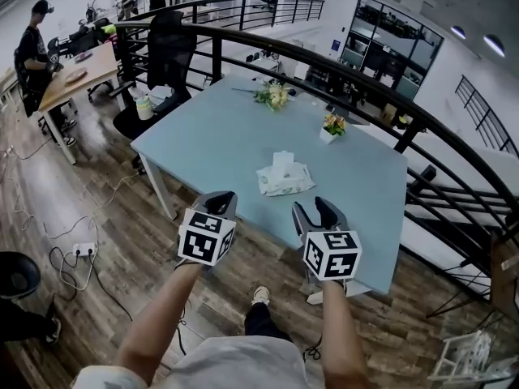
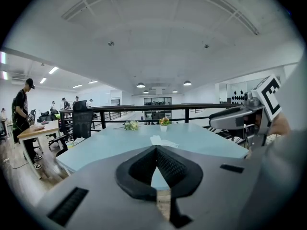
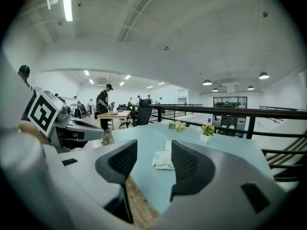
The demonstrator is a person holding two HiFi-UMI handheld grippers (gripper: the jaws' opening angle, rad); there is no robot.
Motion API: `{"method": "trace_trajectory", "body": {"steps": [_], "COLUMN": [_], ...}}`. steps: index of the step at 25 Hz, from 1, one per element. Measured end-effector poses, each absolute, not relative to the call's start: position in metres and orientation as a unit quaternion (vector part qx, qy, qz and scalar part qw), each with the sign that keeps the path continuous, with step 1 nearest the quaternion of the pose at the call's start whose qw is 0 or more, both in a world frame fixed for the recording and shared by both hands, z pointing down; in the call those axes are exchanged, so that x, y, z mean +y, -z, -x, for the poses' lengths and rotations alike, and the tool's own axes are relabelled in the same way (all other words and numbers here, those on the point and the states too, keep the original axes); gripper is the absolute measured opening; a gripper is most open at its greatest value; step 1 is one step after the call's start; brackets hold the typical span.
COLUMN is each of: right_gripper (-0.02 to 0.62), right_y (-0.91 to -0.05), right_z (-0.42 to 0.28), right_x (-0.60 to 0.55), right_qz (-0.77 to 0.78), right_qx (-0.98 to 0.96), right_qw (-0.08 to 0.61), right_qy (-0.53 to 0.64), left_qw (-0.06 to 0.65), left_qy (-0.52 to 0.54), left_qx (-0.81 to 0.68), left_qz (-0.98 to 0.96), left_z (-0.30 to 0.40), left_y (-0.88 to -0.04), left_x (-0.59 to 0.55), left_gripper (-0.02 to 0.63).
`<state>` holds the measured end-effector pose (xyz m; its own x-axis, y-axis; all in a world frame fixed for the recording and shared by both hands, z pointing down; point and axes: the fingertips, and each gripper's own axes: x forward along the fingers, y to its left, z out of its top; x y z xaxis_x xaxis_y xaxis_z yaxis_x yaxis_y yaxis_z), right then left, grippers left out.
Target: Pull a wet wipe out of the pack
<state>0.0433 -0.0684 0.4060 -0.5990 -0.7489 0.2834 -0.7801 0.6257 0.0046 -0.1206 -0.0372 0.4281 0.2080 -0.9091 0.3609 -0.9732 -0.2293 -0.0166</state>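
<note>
Head view: wet wipe pack (image 1: 285, 180) flat on light-blue surface (image 1: 211, 136), closer to the near edge than the far one. One white wipe (image 1: 282, 160) sticking up from the top of the pack. Left hand-held gripper (image 1: 220, 201) and right hand-held gripper (image 1: 317, 209) side by side at the near edge, both apart from the pack, touching nothing.

Left gripper view: jaws pressed together at the tips, nothing between them. Pack (image 2: 161, 141) seen ahead, just above the tips.

Right gripper view: jaws spread, gap empty. Pack (image 3: 163, 160) visible through the gap, well ahead on the surface.

Small white flower pot (image 1: 332, 128) toward the far right edge. Loose flower bunch (image 1: 273, 96) near the far edge. Black railing (image 1: 340, 67) curving behind the far edge. Black office chair (image 1: 166, 51) by the left corner. Wood floor (image 1: 97, 217) below, cables lying on it. Person (image 1: 32, 55) standing at a wooden desk (image 1: 77, 75) far left.
</note>
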Motion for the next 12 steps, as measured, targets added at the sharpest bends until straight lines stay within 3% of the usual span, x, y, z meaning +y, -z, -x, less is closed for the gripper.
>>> {"method": "trace_trajectory", "body": {"steps": [12], "right_gripper": [0.206], "right_y": [-0.421], "right_z": [-0.034], "right_x": [-0.137], "right_qz": [-0.414], "right_qx": [-0.898], "right_qw": [0.134], "right_qy": [-0.074], "left_qw": [0.114], "left_qy": [-0.166], "left_qx": [-0.610], "left_qz": [-0.766], "left_z": [0.121], "left_y": [-0.442], "left_x": [-0.104], "left_gripper": [-0.006]}}
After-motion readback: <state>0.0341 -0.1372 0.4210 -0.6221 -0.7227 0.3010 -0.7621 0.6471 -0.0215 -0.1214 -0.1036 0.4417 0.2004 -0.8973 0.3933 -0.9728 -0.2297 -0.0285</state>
